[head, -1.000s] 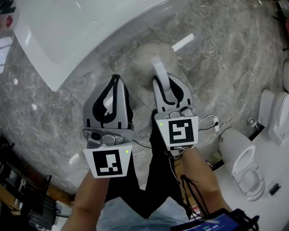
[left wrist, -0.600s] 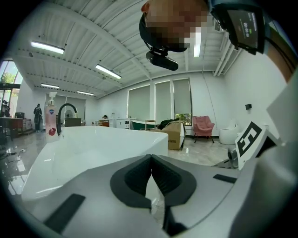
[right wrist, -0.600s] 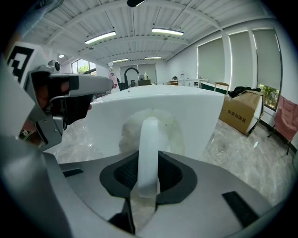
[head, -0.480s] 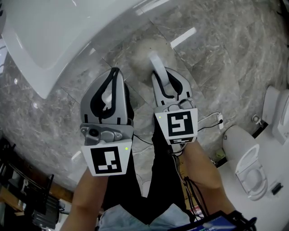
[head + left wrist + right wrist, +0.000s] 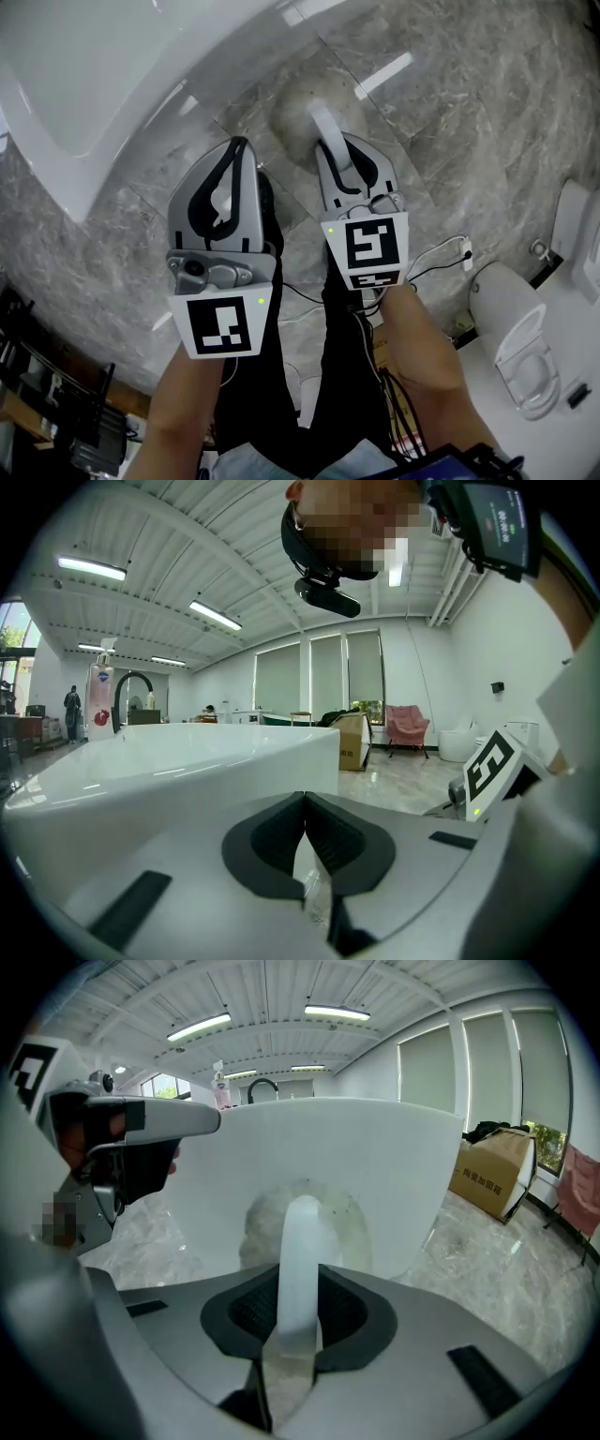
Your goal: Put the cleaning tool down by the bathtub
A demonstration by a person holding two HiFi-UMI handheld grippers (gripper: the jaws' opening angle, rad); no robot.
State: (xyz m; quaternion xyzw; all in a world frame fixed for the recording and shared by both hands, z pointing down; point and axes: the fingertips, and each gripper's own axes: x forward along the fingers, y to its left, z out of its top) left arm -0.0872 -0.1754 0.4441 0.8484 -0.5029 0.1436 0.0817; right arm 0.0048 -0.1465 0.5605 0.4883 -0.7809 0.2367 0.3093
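The cleaning tool has a white handle and a round fluffy grey pad at its far end, low over the marble floor beside the white bathtub. My right gripper is shut on the handle; in the right gripper view the handle runs out between the dark pads toward the pad in front of the bathtub wall. My left gripper hangs just left of it, shut and holding nothing, its jaws touching at the tips, the bathtub rim ahead of it.
A white toilet stands at the right, with a thin cable on the floor near it. Dark shelving sits at the lower left. A cardboard box and a pink chair stand farther off. A black faucet rises behind the tub.
Both grippers have sunk toward the floor together, the right one carrying the tool down with it. The bathtub has slid up and left in the head view. Neither grip changed.
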